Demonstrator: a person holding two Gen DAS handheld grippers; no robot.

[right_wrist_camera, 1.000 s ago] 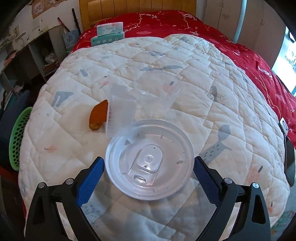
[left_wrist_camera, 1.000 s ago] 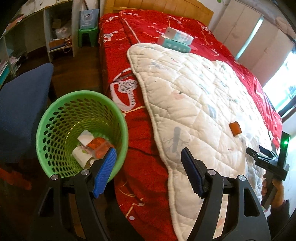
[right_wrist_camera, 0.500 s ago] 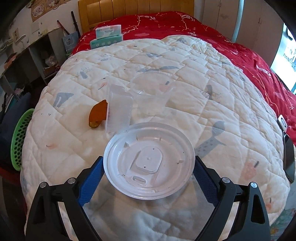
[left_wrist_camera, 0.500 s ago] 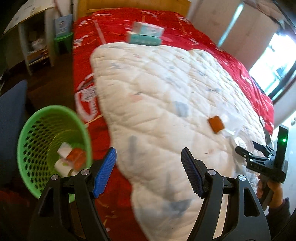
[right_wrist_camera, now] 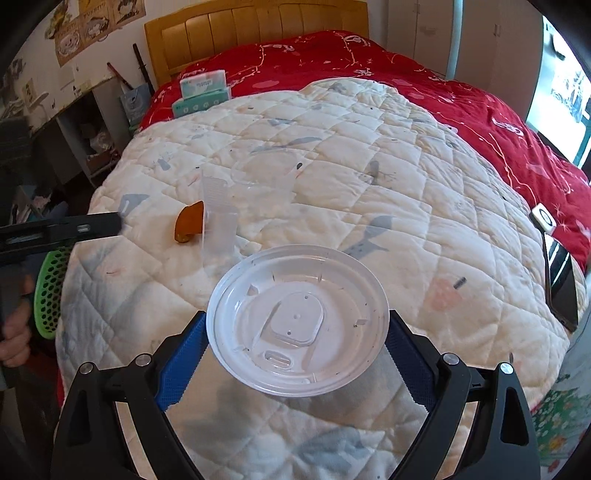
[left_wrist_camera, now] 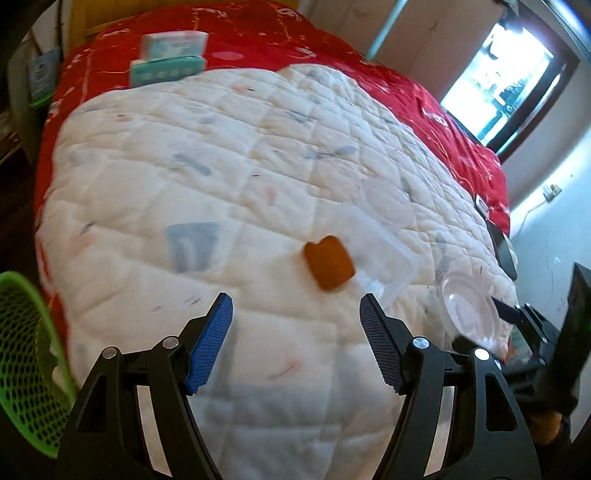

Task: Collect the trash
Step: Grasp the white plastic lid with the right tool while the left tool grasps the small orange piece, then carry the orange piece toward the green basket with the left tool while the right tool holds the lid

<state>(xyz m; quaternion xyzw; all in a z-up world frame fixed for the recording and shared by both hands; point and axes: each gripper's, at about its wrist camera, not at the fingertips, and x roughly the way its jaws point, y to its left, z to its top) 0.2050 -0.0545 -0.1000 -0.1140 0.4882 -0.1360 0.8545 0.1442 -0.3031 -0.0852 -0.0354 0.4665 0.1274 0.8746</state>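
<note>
My right gripper (right_wrist_camera: 295, 354) is shut on a clear round plastic lid (right_wrist_camera: 297, 319) and holds it above the white quilt (right_wrist_camera: 369, 192). The lid also shows in the left wrist view (left_wrist_camera: 467, 308). An orange piece of trash (left_wrist_camera: 328, 266) lies on the quilt beside a clear rectangular plastic tub (left_wrist_camera: 380, 254); both show in the right wrist view, the orange piece (right_wrist_camera: 189, 221) and the tub (right_wrist_camera: 218, 221). A clear round cup (right_wrist_camera: 264, 177) lies behind them. My left gripper (left_wrist_camera: 295, 345) is open and empty, just short of the orange piece. The green basket (left_wrist_camera: 26, 354) is at the lower left.
The bed has a red cover (right_wrist_camera: 480, 110) under the quilt. Two tissue boxes (right_wrist_camera: 201, 92) sit near the wooden headboard (right_wrist_camera: 255, 26). A dark phone-like object (right_wrist_camera: 561, 280) lies at the quilt's right edge. Shelves (right_wrist_camera: 85, 133) stand left of the bed.
My left gripper has swung right from the green basket to over the quilt, toward the orange piece. My right gripper has lifted the clear lid slightly off the quilt.
</note>
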